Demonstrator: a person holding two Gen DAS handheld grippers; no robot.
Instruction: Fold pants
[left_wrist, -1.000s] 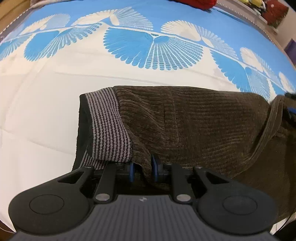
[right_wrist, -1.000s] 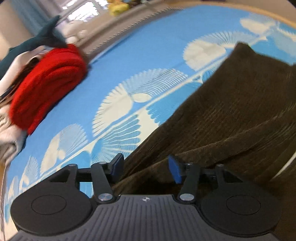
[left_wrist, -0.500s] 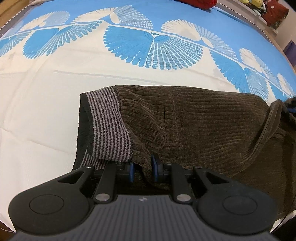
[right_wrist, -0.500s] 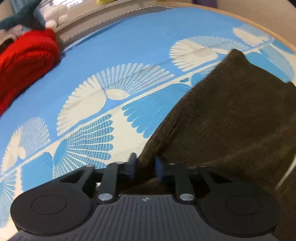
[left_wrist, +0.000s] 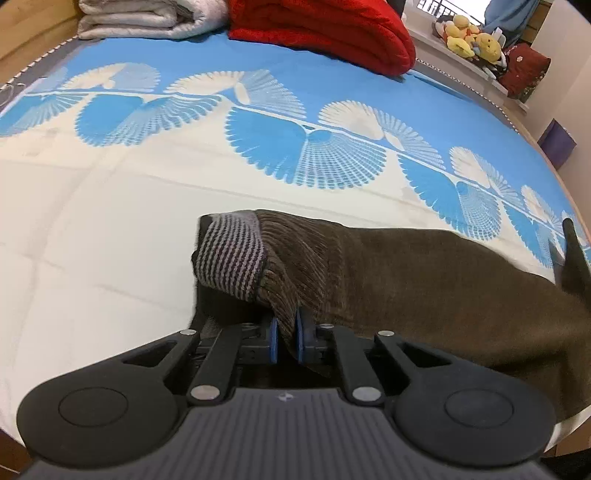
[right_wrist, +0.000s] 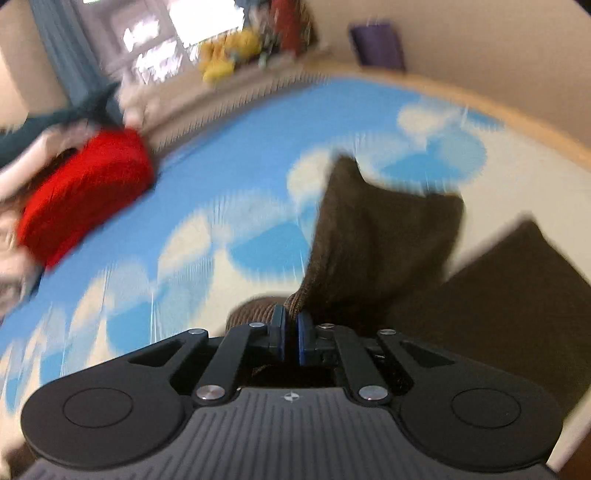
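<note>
Dark brown corduroy pants (left_wrist: 424, 280) with a grey striped waistband (left_wrist: 231, 258) lie on a blue and white bed sheet (left_wrist: 110, 229). My left gripper (left_wrist: 285, 338) is shut on the pants' edge just right of the waistband and holds it raised off the bed. In the blurred right wrist view, my right gripper (right_wrist: 290, 336) is shut on a fold of the pants (right_wrist: 369, 236) and lifts it, with the legs hanging down toward the bed.
A folded red blanket (left_wrist: 325, 29) and a white quilt (left_wrist: 147, 18) lie at the far side of the bed. Plush toys (left_wrist: 469, 37) sit on a ledge beyond. The wooden bed edge (right_wrist: 517, 118) curves at the right.
The right gripper shut on the pants, and both grippers have lifted the fabric off the bed. The waistband now hangs folded over, and both views look higher.
</note>
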